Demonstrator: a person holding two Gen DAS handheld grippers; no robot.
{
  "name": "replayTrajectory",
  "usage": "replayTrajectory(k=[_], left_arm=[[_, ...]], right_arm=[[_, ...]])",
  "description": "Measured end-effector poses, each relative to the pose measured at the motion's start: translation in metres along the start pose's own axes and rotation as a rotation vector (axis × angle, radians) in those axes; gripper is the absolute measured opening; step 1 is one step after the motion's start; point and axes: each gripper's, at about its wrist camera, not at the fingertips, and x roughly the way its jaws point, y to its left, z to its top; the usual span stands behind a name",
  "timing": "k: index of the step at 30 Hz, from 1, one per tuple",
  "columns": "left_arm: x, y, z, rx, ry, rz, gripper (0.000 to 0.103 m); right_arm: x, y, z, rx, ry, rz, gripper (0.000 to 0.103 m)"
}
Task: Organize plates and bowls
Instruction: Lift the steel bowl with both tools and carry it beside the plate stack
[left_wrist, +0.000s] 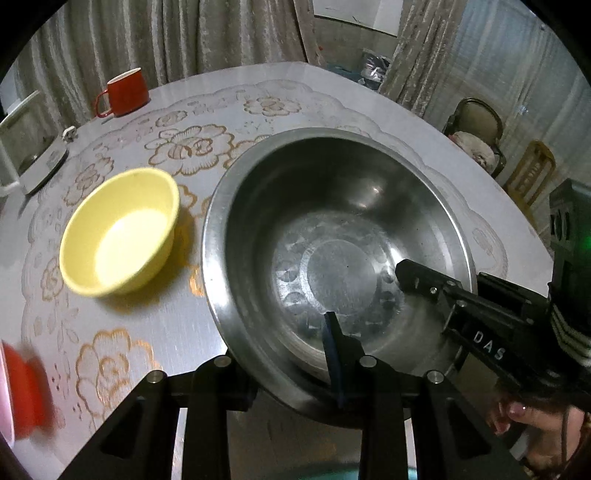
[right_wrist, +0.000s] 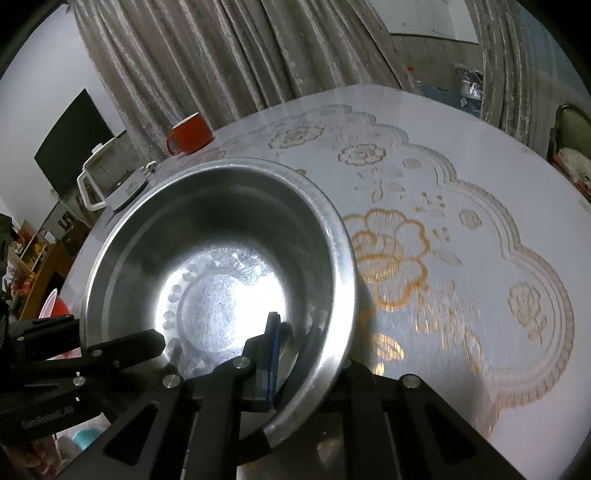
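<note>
A large steel bowl (left_wrist: 332, 236) is held tilted over the table, and it also shows in the right wrist view (right_wrist: 221, 258). My left gripper (left_wrist: 291, 373) is shut on its near rim, one finger inside the bowl and one outside. My right gripper (right_wrist: 310, 358) is shut on the rim at the bowl's other side, and it shows at the right of the left wrist view (left_wrist: 424, 280). A yellow bowl (left_wrist: 118, 232) sits empty on the table left of the steel bowl.
A red mug (left_wrist: 125, 92) stands at the table's far left edge, also in the right wrist view (right_wrist: 190, 133). A red and pink dish (left_wrist: 18, 391) is blurred at the near left. A white appliance (left_wrist: 33, 155) sits at the left. Chairs (left_wrist: 476, 136) stand behind.
</note>
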Motion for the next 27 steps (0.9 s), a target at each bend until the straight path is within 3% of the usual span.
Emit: replayTrajectory(k=[6, 27], left_arm=[[-0.020, -0.003, -0.023, -0.018, -0.020, -0.025, 0.030], [-0.107, 0.021, -0.076, -0.084, -0.164, -0.041, 0.030]], right_arm=[[-0.015, 0.002, -0.016, 0.045, 0.031, 0.016, 0.011], [-0.089, 0.067, -0.046, -0.012, -0.061, 0.049, 0.011]])
